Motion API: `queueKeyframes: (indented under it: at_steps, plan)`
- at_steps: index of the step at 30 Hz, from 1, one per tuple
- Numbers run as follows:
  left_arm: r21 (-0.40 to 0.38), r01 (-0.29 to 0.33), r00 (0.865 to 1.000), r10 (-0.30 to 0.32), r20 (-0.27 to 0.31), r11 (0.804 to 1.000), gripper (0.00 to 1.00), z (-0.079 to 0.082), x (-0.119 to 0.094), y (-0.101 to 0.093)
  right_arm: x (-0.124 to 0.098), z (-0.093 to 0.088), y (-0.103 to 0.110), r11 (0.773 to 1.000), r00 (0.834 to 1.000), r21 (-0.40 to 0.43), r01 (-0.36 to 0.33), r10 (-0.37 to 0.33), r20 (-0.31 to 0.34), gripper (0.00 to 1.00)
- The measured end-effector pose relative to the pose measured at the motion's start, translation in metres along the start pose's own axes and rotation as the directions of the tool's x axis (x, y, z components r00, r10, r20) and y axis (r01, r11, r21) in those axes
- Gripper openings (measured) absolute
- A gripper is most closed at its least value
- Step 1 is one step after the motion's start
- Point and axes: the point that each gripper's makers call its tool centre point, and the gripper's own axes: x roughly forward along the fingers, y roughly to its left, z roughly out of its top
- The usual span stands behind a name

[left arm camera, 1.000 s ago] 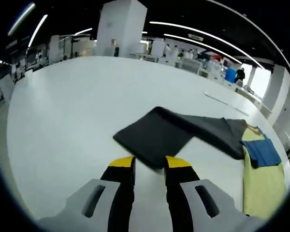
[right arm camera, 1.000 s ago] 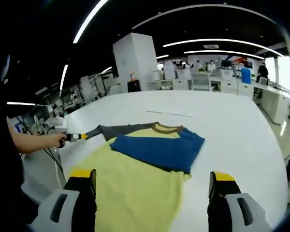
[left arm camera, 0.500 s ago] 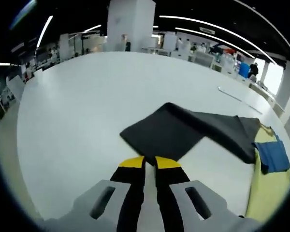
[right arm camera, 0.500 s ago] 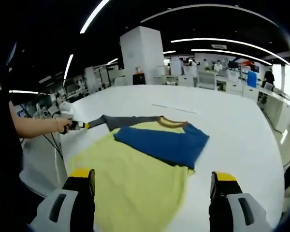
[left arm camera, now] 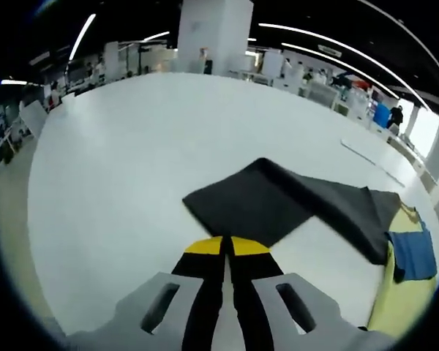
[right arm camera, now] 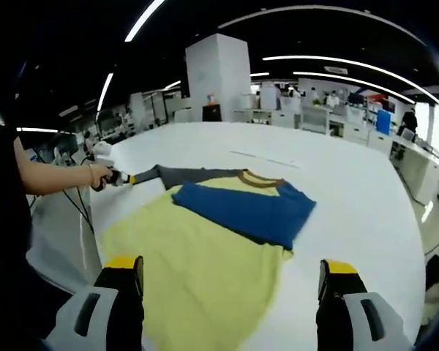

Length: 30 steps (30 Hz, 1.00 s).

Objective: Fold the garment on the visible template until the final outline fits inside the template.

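The yellow short-bodied shirt with one blue sleeve and one dark grey sleeve lies flat on the wide white table, its brown collar at the far side in the right gripper view. The blue sleeve is folded across the chest; the dark grey sleeve stretches outward over the bare tabletop. In the left gripper view the shirt's yellow body is cut off at the picture's edge, and no template outline can be made out on the table in either view.

The left gripper has its yellow-tipped jaws pressed together at the cuff edge of the grey sleeve, pinching it. In the right gripper view a person's hand holds that gripper at the sleeve end.

The right gripper hovers over the yellow hem with jaws spread wide, grasping nothing.
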Motion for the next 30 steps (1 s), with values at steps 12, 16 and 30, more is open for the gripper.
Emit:
queueKeyframes:
  at_steps: [12, 16, 30]
  plan:
    - [0.014, 0.125, 0.992, -0.125, 0.031, 0.992, 0.0, 0.018, -0.013, 0.005, 0.001, 0.005, 0.004, 1.0, 1.0, 0.011, -0.014, 0.014, 0.022, 0.99]
    - [0.016, 0.147, 0.988, -0.147, 0.047, 0.989, 0.0, 0.028, -0.016, 0.008, 0.001, 0.006, 0.005, 1.0, 1.0, 0.012, -0.021, 0.02, 0.024, 0.99]
    - [0.237, 0.107, 0.991, -0.122, 0.05, 0.966, 0.0, 0.047, -0.021, 0.033, -0.002, 0.005, 0.004, 1.0, 1.0, 0.027, -0.005, 0.004, 0.028, 0.99]
